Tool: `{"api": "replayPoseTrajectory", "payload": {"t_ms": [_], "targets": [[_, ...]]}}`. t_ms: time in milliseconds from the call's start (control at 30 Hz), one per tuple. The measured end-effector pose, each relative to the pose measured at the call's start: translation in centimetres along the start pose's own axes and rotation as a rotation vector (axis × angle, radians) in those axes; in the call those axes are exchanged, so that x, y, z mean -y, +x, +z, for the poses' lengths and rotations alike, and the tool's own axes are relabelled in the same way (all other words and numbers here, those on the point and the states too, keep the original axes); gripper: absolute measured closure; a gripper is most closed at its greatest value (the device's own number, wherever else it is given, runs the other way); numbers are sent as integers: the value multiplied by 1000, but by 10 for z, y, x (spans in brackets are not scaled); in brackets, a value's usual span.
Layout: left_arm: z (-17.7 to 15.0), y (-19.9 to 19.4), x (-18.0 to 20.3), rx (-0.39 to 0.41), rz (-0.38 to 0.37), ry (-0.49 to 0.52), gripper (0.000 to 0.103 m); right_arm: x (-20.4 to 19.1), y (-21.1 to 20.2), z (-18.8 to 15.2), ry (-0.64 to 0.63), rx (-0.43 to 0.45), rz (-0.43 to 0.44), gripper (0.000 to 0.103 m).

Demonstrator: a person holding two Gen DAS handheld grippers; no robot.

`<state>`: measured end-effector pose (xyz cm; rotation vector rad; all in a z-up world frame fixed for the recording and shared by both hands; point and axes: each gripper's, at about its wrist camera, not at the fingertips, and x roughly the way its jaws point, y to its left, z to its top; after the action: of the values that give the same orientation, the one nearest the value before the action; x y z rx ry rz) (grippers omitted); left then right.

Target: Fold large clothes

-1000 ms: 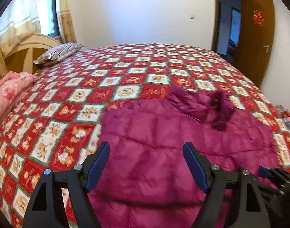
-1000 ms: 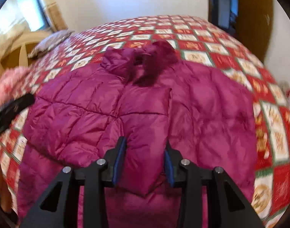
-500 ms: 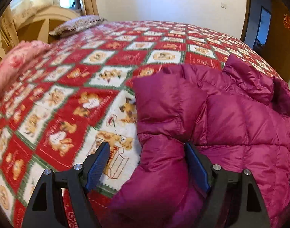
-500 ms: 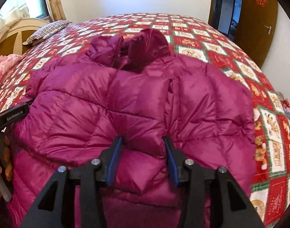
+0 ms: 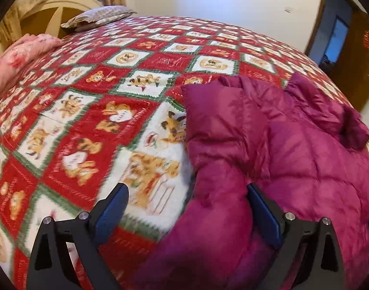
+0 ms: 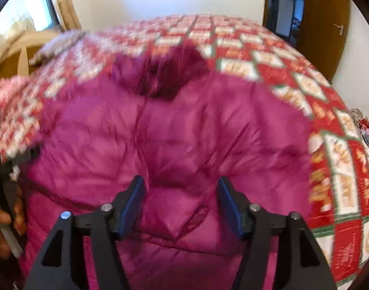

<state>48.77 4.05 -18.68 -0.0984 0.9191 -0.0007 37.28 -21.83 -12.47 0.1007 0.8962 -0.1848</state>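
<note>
A magenta puffer jacket (image 5: 293, 145) (image 6: 184, 133) lies spread on the red, white and green patchwork bedspread (image 5: 111, 111) (image 6: 341, 157), its dark furry hood (image 6: 165, 72) toward the far side. My left gripper (image 5: 188, 207) hangs over the jacket's left edge with its jaws opening wide. The jacket's sleeve (image 5: 215, 193) lies between them against the right pad, and the left pad is clear over the bedspread. My right gripper (image 6: 182, 203) sits over the jacket's middle with jaws opening. Puffy fabric bulges between the pads, which do not press it.
A pink folded quilt (image 5: 17, 58), a striped pillow (image 5: 97, 17) and a cream headboard (image 5: 51, 7) are at the far left. A brown door (image 6: 322, 24) stands open at the right. A person's hand (image 6: 0, 217) shows at the left edge.
The left gripper came down at the jacket's left edge and widened, with the sleeve now between its jaws. The right gripper's jaws spread apart off the fold they pinched.
</note>
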Motion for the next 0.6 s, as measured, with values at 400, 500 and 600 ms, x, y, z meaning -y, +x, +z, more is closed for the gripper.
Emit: {"api": "replayPoseTrajectory", "payload": {"t_ms": [400, 500, 600], "targets": [[53, -70, 31, 224, 25, 190, 6, -15, 72, 145, -2, -16, -79, 12], [67, -61, 44, 205, -2, 208, 6, -3, 96, 136, -26, -98, -142, 64], [77, -49, 55, 198, -26, 212, 6, 35, 89, 117, 69, -116, -94, 81]]}}
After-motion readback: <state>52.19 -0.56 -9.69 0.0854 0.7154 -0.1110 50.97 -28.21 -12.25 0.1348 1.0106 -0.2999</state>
